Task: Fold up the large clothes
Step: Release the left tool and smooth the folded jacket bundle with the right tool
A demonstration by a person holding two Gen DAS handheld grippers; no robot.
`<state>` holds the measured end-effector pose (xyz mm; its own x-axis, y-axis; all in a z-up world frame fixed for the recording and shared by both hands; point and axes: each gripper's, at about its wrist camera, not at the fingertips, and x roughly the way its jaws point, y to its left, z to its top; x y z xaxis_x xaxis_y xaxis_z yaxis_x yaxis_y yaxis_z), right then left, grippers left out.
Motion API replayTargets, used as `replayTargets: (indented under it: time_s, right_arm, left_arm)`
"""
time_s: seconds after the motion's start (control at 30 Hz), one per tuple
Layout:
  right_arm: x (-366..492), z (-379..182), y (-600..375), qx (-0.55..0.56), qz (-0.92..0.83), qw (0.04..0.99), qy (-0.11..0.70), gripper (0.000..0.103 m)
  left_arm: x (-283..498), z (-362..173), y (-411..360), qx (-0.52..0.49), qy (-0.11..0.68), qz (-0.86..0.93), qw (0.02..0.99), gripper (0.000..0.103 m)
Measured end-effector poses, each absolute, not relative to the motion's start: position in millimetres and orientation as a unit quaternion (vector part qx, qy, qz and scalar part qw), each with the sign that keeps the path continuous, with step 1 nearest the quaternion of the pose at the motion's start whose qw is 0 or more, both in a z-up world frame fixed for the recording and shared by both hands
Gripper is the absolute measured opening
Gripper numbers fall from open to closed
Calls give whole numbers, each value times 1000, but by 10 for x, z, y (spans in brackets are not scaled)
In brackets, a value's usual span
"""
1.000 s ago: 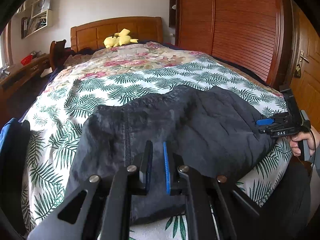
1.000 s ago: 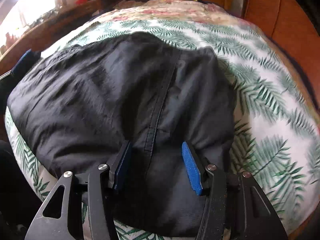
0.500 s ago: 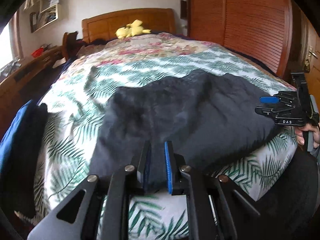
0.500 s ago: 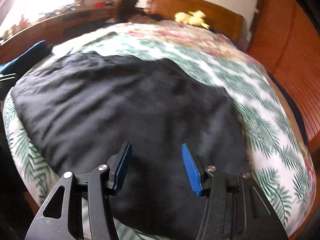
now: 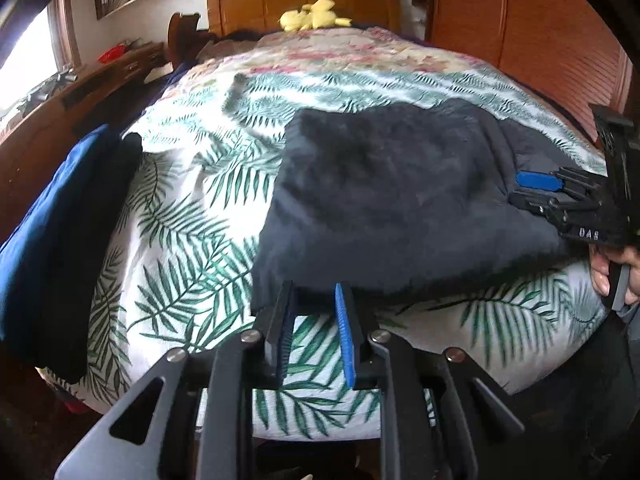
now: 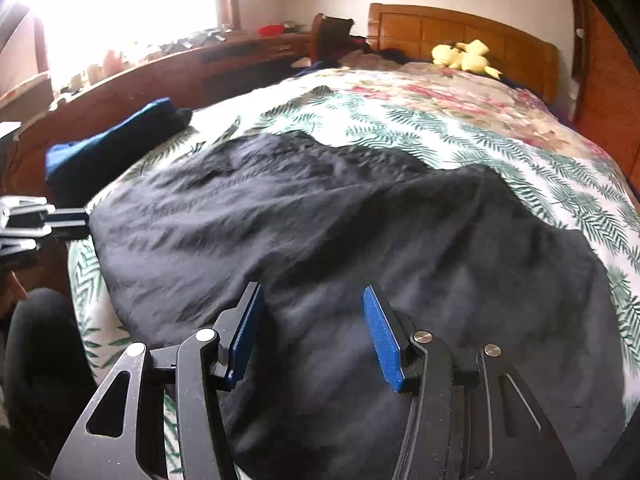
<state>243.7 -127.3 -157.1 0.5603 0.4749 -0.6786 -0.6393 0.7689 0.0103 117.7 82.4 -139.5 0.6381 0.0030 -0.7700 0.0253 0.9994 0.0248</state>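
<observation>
A large dark grey garment (image 5: 400, 196) lies spread across the near end of the bed; it fills the right wrist view (image 6: 340, 248). My left gripper (image 5: 314, 300) is slightly open and empty, just off the garment's near left edge above the bedspread. My right gripper (image 6: 310, 304) is open and empty, hovering over the garment's near edge; it shows at the right of the left wrist view (image 5: 536, 186).
The bed has a palm-leaf cover (image 5: 180, 216) and a wooden headboard (image 5: 304, 0) with a yellow plush toy (image 5: 312, 18). A folded blue and black pile (image 5: 56, 232) lies at the bed's left edge. A wooden desk (image 6: 200, 68) stands left, wardrobe doors (image 5: 520, 28) right.
Both grippers have pulled back from the garment toward the foot of the bed. The left gripper's jaws have parted a little. The garment lies still.
</observation>
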Motion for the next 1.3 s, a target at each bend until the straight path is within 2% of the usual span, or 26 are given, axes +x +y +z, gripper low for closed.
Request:
replayTargets:
  time_s: [0.27, 0.37, 0.43, 0.53, 0.6, 1.3]
  right_arm:
    - [2441, -1728, -1307, -113, 331, 872, 342, 53]
    - [2441, -1737, -1315, -116, 329, 873, 340, 53]
    - [2438, -1748, -1312, -117, 328, 874, 339, 53]
    - [2429, -1760, -1310, -117, 328, 875, 336, 53]
    - [2413, -1763, -1296, -120, 327, 876, 334, 53]
    - [2297, -1636, -1406, -105, 363, 861, 340, 53]
  left_arm:
    - [1333, -1585, 868, 27, 445, 15, 895, 22]
    - [1425, -1630, 958, 19, 453, 35, 890, 34]
    - [1472, -1668, 1026, 2, 461, 29, 887, 36]
    - [1506, -1688, 1087, -9, 465, 26, 885, 45]
    - [1521, -1703, 1127, -12, 466, 40, 884, 60]
    - [1467, -1468, 903, -43, 438, 92, 893, 62]
